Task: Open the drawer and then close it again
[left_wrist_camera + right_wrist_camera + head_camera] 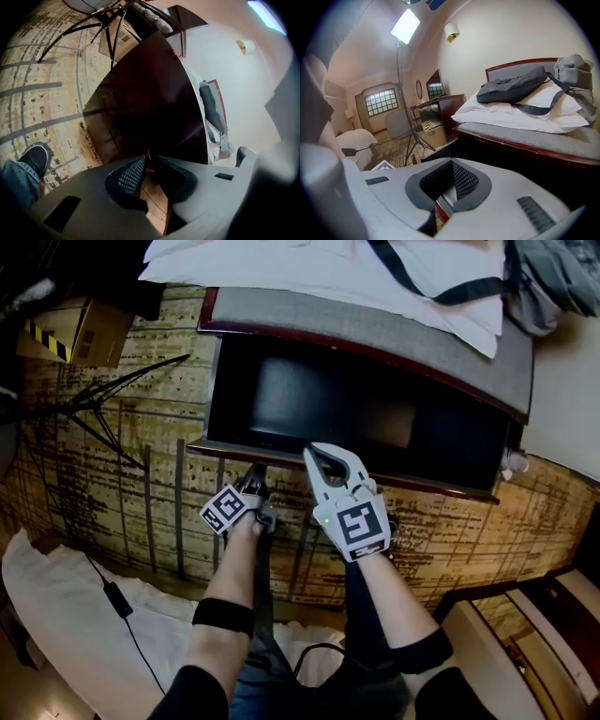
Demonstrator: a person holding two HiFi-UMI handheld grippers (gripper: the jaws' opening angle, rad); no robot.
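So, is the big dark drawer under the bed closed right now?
No, the dark wooden drawer sticks out from under the grey-edged bed, so the head view looks down into it.

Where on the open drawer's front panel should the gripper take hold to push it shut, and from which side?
Take the front panel by its top rim, coming from above on the floor side. No handle shows on the drawer, and that rim is a thin edge the jaws can straddle. The left gripper is shut on it; the right gripper hovers shut.

Dim warm room, bright light panel (pixel 406 26), dark drawer (pixel 356 418) interior, fisheye edges vignetted black.
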